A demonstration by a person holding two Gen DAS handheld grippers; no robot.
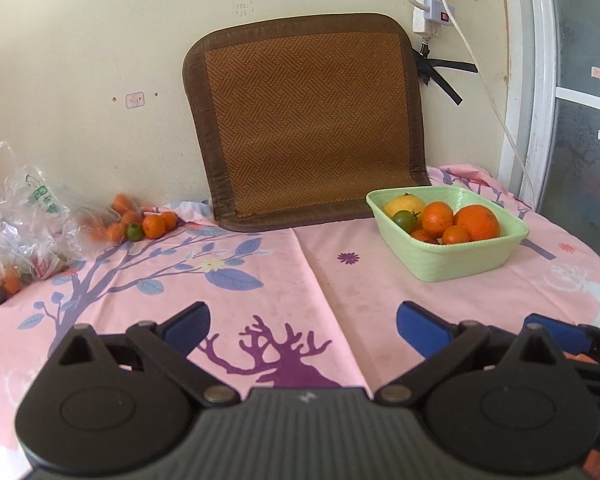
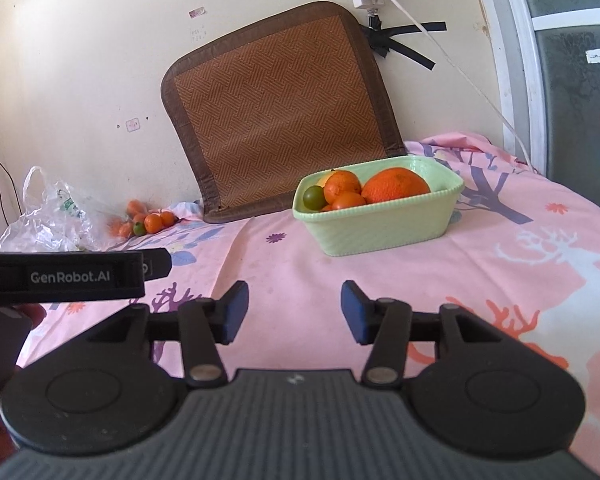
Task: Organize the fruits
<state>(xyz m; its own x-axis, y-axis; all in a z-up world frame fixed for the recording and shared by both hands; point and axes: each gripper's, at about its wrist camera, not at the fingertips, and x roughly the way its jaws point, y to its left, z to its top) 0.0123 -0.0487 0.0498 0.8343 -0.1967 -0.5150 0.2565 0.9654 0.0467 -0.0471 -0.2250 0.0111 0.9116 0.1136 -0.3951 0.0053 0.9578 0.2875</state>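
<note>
A pale green basket (image 1: 460, 264) (image 2: 384, 228) stands on the pink cloth. It holds a big orange (image 1: 478, 222) (image 2: 396, 186), smaller oranges, a yellow fruit (image 1: 404, 204) and a green fruit (image 1: 406, 220) (image 2: 314, 197). Loose small oranges (image 1: 154, 226) (image 2: 154, 223) and a green fruit (image 1: 134, 231) lie by the wall at far left. My left gripper (image 1: 302, 328) is wide open over the cloth with nothing between its blue pads. My right gripper (image 2: 294, 312) is open too and holds nothing. Both are well short of the basket.
A clear plastic bag (image 1: 20, 224) (image 2: 48, 220) with more fruit lies at the left edge. A woven brown mat (image 1: 308, 120) leans on the wall behind. A white cable (image 1: 488, 92) hangs at the right. The left gripper's body (image 2: 72, 276) crosses the right wrist view's left side.
</note>
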